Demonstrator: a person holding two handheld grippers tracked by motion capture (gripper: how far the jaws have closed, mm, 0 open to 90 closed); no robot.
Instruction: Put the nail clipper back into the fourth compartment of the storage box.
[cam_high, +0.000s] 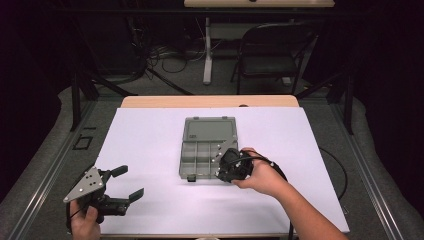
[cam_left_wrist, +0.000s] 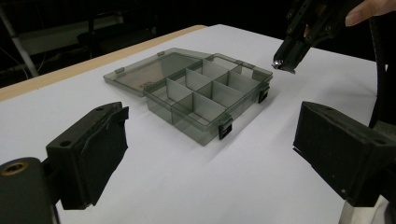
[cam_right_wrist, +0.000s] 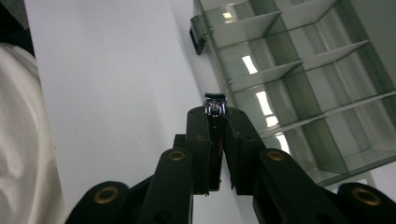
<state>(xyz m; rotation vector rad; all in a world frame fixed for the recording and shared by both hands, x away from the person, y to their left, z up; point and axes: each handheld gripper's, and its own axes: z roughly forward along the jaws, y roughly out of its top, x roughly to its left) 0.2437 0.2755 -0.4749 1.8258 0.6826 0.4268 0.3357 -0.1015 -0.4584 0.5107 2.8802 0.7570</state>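
Carrying a small metal piece (cam_right_wrist: 214, 103) over the open box (cam_high: 207, 150).
Right claw (cam_right_wrist: 215, 113) pinches only its tip, so it may slip or miss its compartment; left claw (cam_high: 127, 182) waits open, empty.

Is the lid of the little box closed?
No, the box has its lid flipped open and lying flat on the table behind it, so the divided compartments show from above.
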